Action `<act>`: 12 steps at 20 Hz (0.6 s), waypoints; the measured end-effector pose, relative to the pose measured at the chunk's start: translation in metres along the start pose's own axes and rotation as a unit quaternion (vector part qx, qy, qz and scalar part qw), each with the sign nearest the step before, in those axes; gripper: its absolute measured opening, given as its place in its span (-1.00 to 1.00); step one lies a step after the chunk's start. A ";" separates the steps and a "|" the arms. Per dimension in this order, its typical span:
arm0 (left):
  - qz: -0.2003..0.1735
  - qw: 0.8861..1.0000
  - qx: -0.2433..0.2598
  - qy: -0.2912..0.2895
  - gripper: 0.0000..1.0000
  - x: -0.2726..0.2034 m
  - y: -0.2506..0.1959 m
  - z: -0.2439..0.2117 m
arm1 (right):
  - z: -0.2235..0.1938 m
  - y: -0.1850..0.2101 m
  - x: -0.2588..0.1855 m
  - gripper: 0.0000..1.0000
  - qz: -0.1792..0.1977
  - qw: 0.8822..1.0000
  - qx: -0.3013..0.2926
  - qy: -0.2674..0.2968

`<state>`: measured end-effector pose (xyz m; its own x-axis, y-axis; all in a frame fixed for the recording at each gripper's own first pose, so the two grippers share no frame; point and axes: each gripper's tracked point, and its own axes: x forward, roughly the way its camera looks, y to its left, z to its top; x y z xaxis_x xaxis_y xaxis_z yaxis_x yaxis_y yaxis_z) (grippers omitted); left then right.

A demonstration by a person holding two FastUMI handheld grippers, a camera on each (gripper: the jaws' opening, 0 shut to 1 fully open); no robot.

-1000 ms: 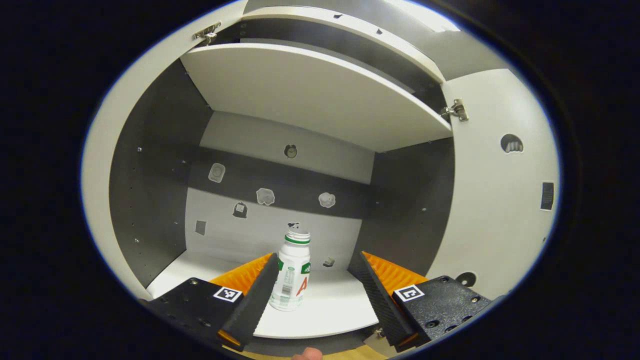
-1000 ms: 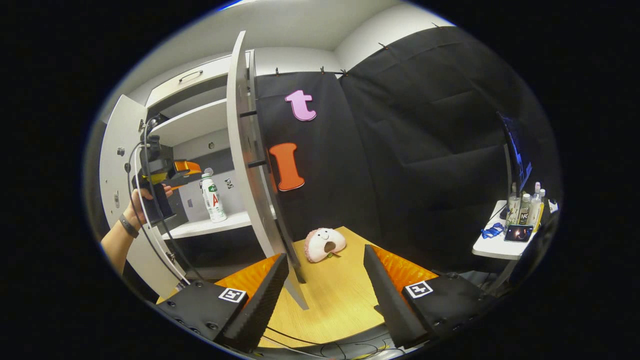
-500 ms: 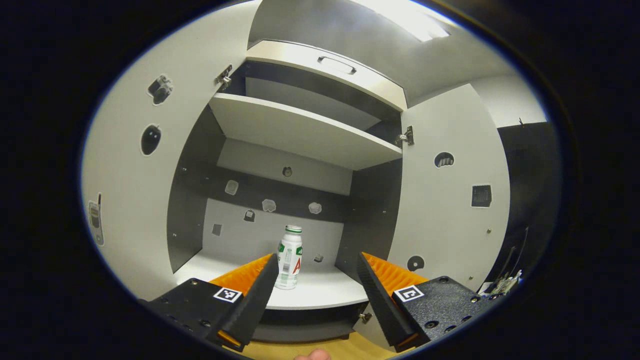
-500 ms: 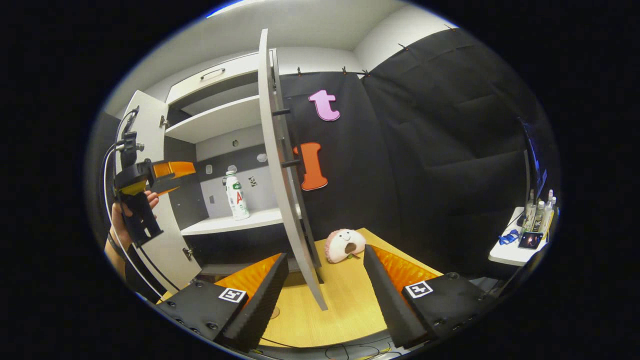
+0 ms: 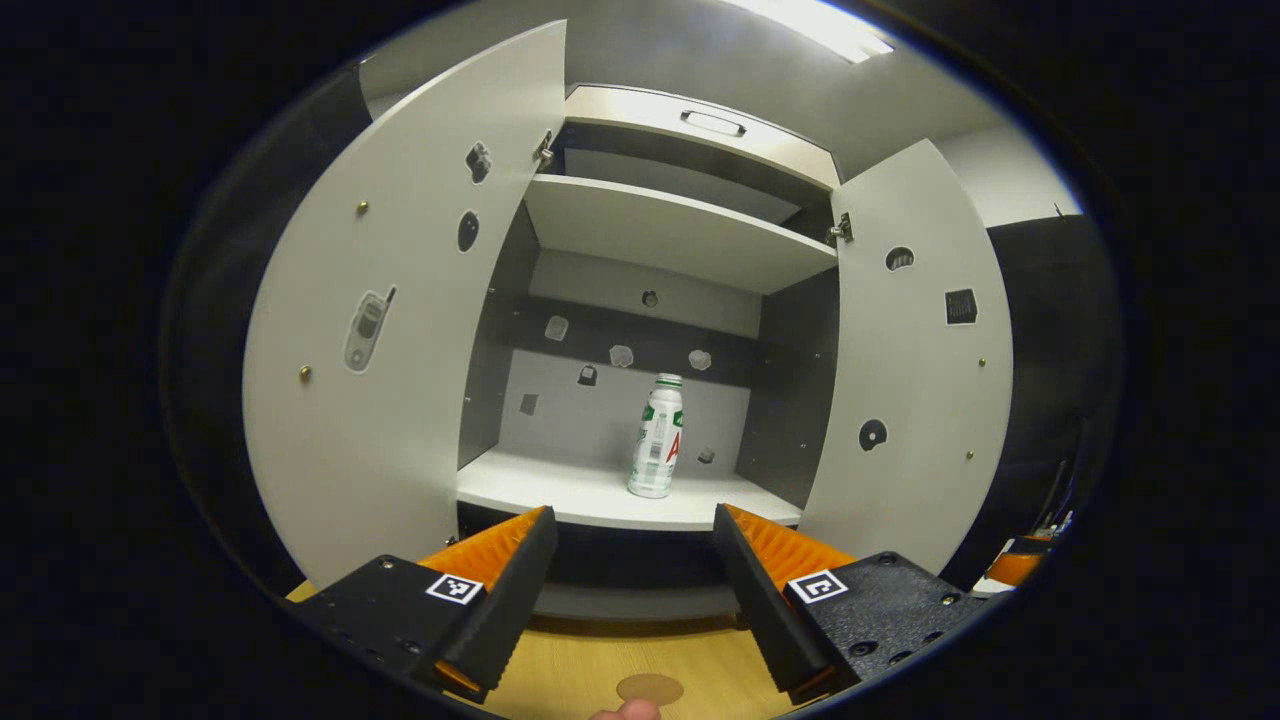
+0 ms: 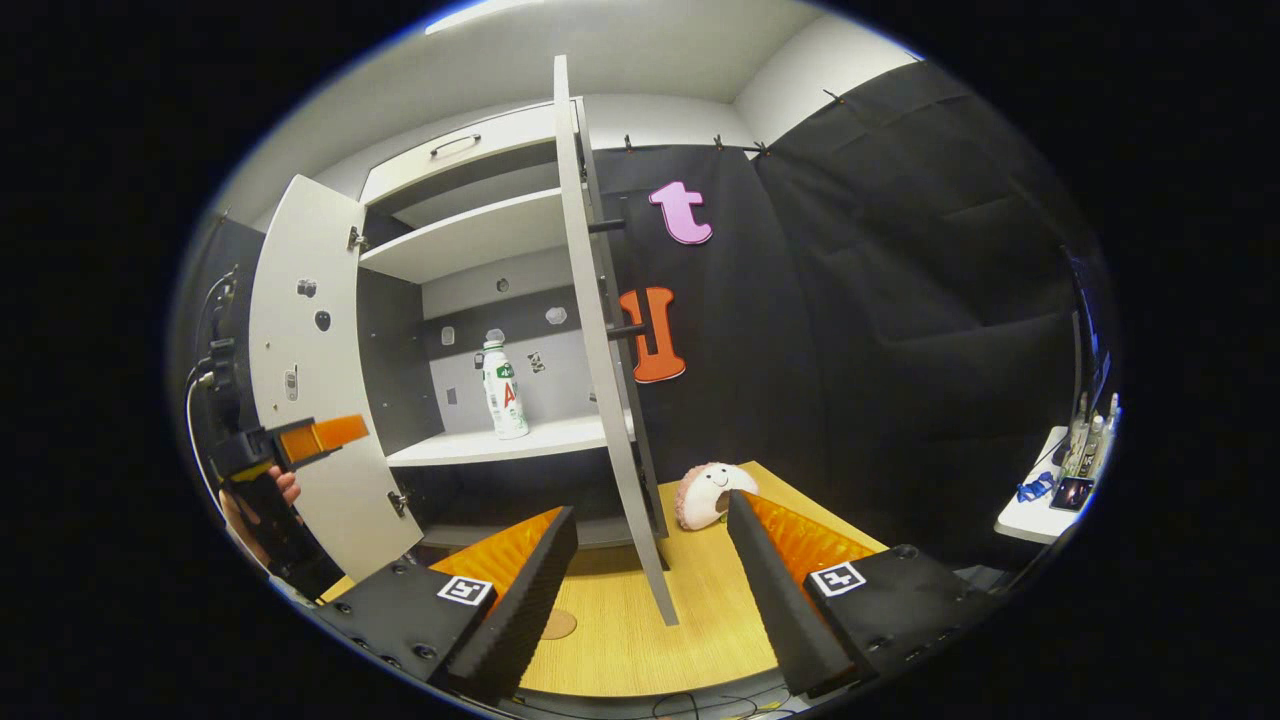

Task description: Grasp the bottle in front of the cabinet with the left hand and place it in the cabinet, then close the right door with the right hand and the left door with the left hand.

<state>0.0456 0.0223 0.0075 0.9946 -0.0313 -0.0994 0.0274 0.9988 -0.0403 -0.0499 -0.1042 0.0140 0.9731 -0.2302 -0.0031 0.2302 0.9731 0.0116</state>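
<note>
Bottle point(image 5: 657, 437) stands upright on the cabinet shelf point(image 5: 600, 497), placed. Left tool point(image 5: 632, 580), empty and spread open, sits in front of the cabinet. Farther right, the right door point(image 6: 610, 350) stands edge-on directly ahead of the open, empty right tool point(image 6: 650, 580), the nearer one for closing it.

Each gripper, the left gripper point(image 5: 634, 590) and the right gripper point(image 6: 648, 590), has two wedge-shaped ribbed fingers on black screw-studded blocks, each block marked with a square black-and-white tag, while at nine o'clock in the right gripper view a black cable loops above the hand point(image 6: 262, 497).
</note>
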 end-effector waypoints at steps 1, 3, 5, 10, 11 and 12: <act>0.007 1.000 0.000 0.000 0.92 -0.009 0.001 -0.006 | -0.001 0.001 0.001 0.98 0.000 1.000 0.001 0.001; 0.017 1.000 0.014 -0.001 0.92 -0.024 0.002 -0.016 | 0.002 0.004 0.003 0.98 0.003 1.000 0.004 0.002; 0.032 0.999 0.033 -0.003 0.92 -0.038 0.006 -0.023 | 0.007 0.005 0.003 0.99 0.005 1.000 0.004 -0.003; 0.035 0.999 0.025 0.018 0.92 -0.069 -0.006 -0.050 | 0.016 0.002 0.008 0.98 0.001 1.000 -0.006 -0.011; 0.033 0.999 0.022 0.020 0.92 -0.073 -0.009 -0.053 | 0.025 -0.003 0.009 0.98 -0.005 1.000 -0.009 -0.021; 0.027 0.999 0.020 0.024 0.92 -0.075 -0.014 -0.055 | 0.037 -0.010 0.009 0.98 -0.013 0.999 -0.013 -0.034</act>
<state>-0.0350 0.0088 -0.0396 0.9887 0.0213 -0.1485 -0.0207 0.9998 0.0055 -0.0434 -0.1164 0.0514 0.9647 -0.2551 0.0656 0.2565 0.9665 -0.0131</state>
